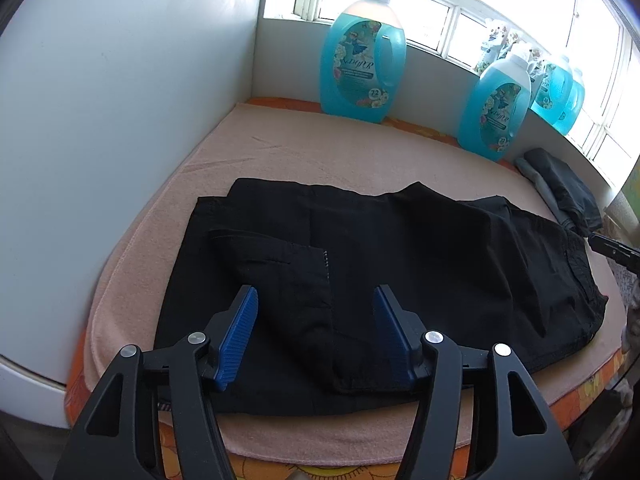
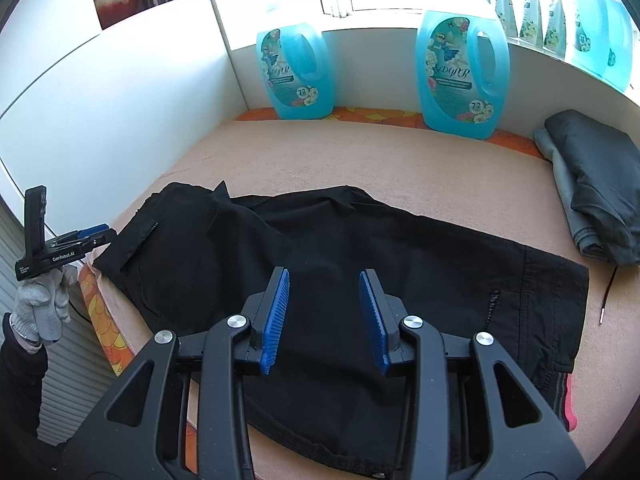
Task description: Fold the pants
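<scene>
- Two tongs, left gripper (image 1: 316, 330) and right gripper (image 2: 324, 316), hang over the black pants (image 2: 340, 264) with jaws parted and nothing between the ribbed blue pads
- Pants lie crosswise on the peach towel (image 1: 304, 156), seemingly folded once and released
- Next move, likely: take hold of one end and fold it over
- Cloth is thin, matte and limp, with stitched seams, so grip the layers together

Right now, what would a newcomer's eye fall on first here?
The black pants spread across the pink cloth in the middle. Behind them, bright blue jugs stand along the window wall. Both open blue-padded grippers, left and right, hover over the pants, holding nothing.
</scene>
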A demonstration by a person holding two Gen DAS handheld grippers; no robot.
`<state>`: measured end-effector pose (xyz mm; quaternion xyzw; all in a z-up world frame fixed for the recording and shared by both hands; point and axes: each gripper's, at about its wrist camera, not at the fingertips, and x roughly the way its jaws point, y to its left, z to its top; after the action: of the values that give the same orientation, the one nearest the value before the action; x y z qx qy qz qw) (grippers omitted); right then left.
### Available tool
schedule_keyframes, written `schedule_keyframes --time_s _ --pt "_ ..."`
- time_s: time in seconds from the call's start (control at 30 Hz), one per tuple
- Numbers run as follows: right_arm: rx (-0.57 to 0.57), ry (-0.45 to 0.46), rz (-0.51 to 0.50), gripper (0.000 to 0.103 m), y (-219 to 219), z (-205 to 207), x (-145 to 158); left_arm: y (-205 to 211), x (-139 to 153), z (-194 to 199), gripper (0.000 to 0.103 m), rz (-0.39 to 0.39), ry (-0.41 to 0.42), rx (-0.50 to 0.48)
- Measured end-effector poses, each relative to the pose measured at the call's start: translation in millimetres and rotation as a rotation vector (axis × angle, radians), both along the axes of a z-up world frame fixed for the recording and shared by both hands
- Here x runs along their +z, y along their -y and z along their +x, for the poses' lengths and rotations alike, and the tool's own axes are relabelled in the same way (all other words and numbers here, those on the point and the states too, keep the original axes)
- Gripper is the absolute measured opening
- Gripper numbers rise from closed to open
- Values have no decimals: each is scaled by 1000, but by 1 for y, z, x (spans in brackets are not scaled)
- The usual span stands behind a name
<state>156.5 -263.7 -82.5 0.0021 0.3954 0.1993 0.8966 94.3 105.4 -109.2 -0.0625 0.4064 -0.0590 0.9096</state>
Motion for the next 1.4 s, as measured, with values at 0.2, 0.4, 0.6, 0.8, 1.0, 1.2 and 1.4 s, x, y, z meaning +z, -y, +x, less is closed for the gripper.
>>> schedule_keyframes --time_s 0.2,0.4,0.6,0.8,1.0,1.2,1.4 --pt "102 5 -39 39 -44 22 6 27 -23 -2 68 103 -19 -39" --pt "203 -8 -51 39 -94 48 8 32 -41 7 68 262 10 44" --pt "361 -36 -87 41 -167 91 7 -17 -45 -2 68 47 41 232" --pt "501 -137 -109 53 -257 150 -21 -50 -45 -20 66 -27 55 327" --pt "572 -282 -121 53 -334 193 -69 -57 -44 -20 66 -106 49 299" --pt "566 -367 -57 55 -361 216 -94 -61 -47 -12 57 -118 62 301" --pt "594 -348 -54 55 -373 210 -96 -63 -49 -12 18 -113 85 292"
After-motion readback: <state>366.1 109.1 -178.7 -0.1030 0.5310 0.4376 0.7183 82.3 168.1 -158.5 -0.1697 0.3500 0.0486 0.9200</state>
